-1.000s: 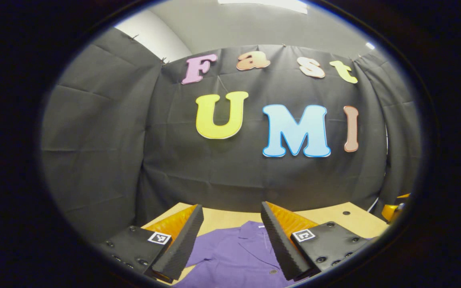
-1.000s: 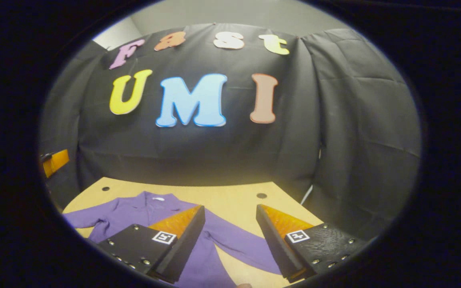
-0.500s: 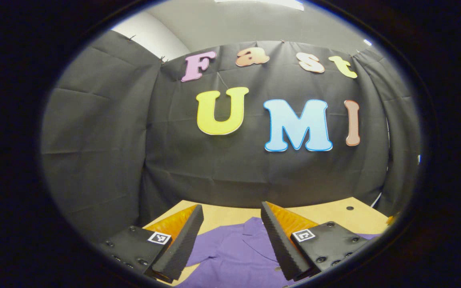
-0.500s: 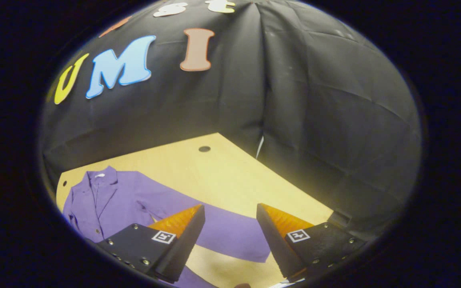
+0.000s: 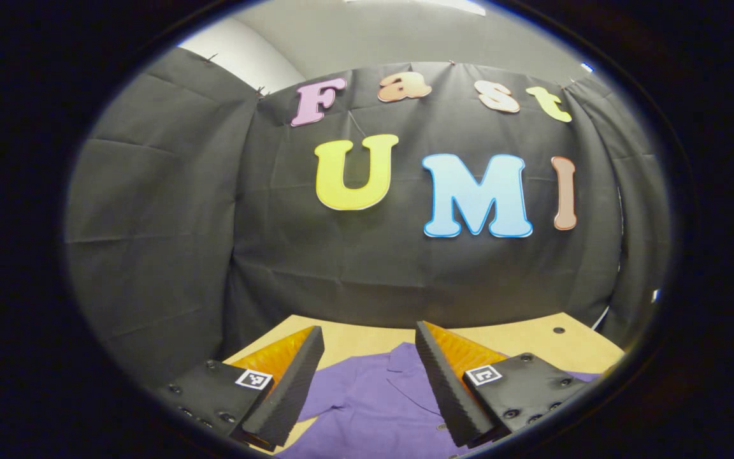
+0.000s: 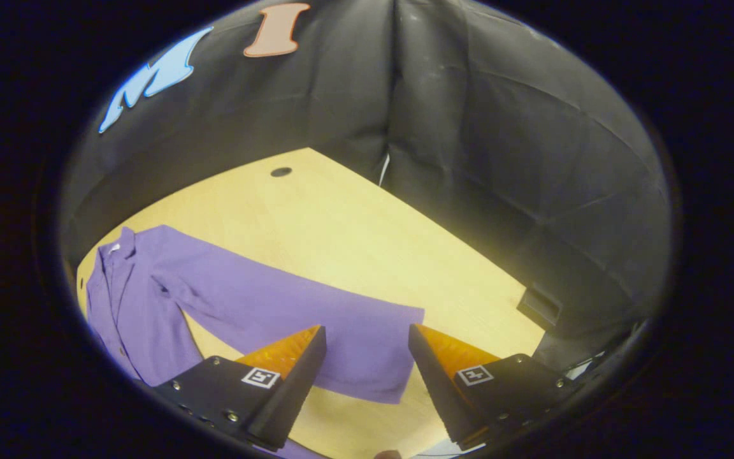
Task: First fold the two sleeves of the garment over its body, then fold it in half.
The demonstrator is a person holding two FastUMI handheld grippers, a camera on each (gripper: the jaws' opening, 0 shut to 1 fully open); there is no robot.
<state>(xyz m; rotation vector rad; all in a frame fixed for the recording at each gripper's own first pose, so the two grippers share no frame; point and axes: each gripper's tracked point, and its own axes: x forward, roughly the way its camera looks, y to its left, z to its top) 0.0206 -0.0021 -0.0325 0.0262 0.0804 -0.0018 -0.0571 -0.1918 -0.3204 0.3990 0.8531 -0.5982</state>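
Right gripper view: purple sleeve (image 6: 316,319) outstretched on table (image 6: 354,236), unobstructed.

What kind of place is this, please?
It looks like a recording booth rather than a home: black cloth walls enclose a bare wooden table, and a purple shirt lies flat on it, with two open grippers above it.

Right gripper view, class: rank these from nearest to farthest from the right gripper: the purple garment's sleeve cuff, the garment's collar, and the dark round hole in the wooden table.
1. Purple garment's sleeve cuff: lying between the open fingers of the right gripper.
2. Garment's collar: far off to the left.
3. Dark round hole in the wooden table: by the far edge, near the black cloth wall.
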